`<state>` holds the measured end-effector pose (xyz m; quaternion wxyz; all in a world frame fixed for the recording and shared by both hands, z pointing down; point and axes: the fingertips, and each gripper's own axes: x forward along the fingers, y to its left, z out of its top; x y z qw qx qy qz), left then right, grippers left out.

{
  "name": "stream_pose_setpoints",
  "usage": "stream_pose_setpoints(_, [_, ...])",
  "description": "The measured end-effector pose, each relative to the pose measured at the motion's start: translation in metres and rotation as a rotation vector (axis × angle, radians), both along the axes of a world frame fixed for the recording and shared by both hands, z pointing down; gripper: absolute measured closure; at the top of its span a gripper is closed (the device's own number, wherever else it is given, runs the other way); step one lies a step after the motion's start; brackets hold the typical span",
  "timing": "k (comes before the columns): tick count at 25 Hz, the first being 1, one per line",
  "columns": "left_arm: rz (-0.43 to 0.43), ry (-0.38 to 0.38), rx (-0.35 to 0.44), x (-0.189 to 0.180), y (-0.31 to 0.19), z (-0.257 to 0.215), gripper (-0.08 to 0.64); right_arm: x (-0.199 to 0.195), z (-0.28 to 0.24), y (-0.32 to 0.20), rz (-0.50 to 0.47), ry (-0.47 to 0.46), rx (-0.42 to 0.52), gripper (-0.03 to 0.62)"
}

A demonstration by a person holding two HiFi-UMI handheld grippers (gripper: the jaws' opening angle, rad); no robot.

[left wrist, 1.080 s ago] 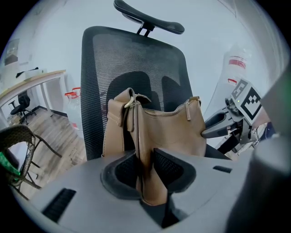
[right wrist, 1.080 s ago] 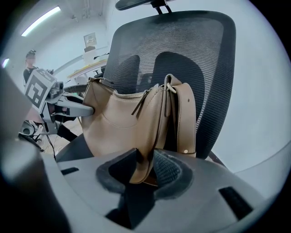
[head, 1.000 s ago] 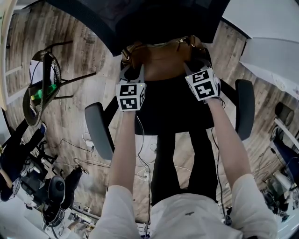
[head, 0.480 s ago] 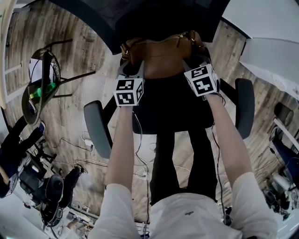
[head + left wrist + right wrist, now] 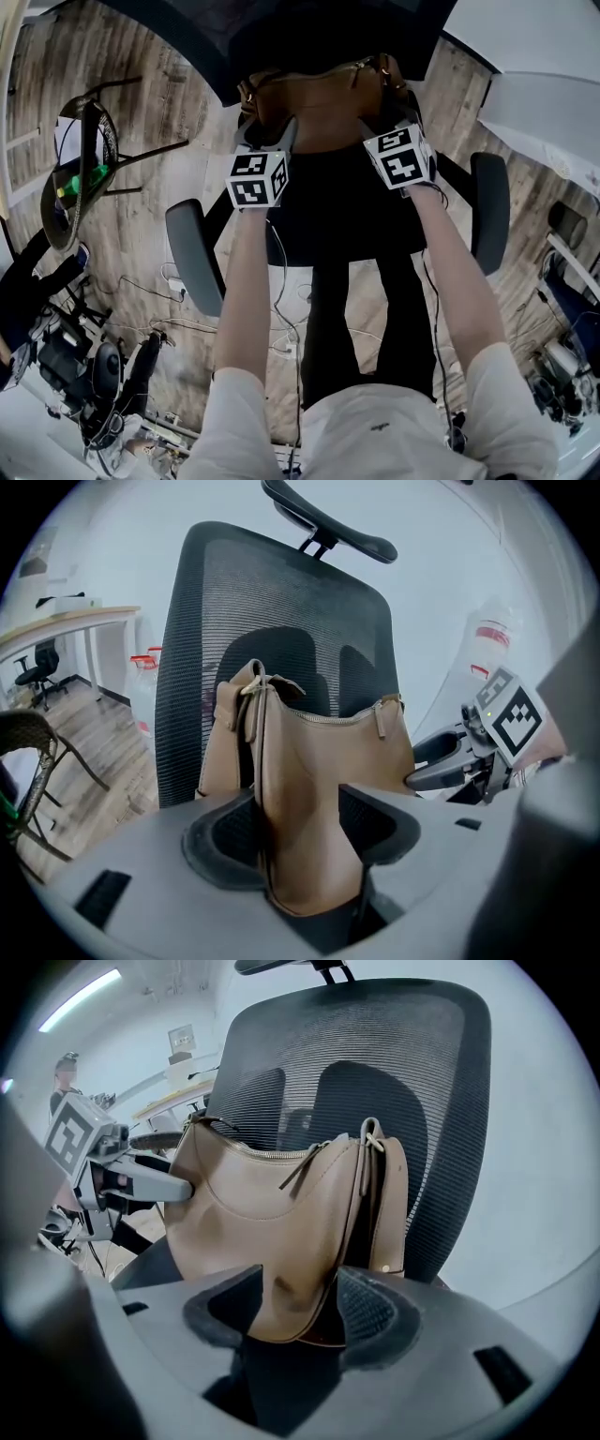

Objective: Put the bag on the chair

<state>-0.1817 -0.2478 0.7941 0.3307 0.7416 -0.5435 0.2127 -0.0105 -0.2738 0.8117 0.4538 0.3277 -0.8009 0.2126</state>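
On the chair seat stands the bag. The jaws of the left hand-held gripper and right hand-held gripper are opening around its ends.

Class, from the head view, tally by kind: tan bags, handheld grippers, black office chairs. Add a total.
Tan bag: 1
Grippers: 2, left gripper and right gripper, jaws opening, bag between them
Black office chair: 1
Total: 4

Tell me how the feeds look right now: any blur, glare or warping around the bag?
Head view: heavy fisheye bend, and the bag sits in shadow against the dark chair. Left gripper view: bag sharp and evenly lit, corners blacked out. Right gripper view: likewise sharp; a ceiling light strip glows top left, no glare on the bag.
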Motion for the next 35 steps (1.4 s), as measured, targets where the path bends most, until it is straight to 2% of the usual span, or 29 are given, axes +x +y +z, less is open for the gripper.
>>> stream_pose_setpoints(8, [0.007,-0.027,-0.006,0.002,-0.002,-0.002,0.262,-0.002,-0.004,-0.001,0.001,0.024,0.009,0.276])
stream_pose_setpoints(16, [-0.012,-0.044,-0.008,0.0,0.008,-0.016,0.256,0.003,-0.017,0.006,-0.028,0.053,-0.005,0.247])
stream_pose_setpoints(23, [0.006,-0.062,-0.016,0.003,0.026,-0.041,0.256,0.007,-0.046,0.013,-0.029,0.056,0.028,0.252])
stream_pose_setpoints(29, [-0.01,-0.086,0.011,0.001,0.043,-0.076,0.256,0.007,-0.077,0.028,0.0,0.048,0.059,0.268])
stream_pose_setpoints(35, [0.025,-0.095,0.054,0.004,0.06,-0.112,0.256,0.001,-0.11,0.044,0.028,0.027,0.089,0.275])
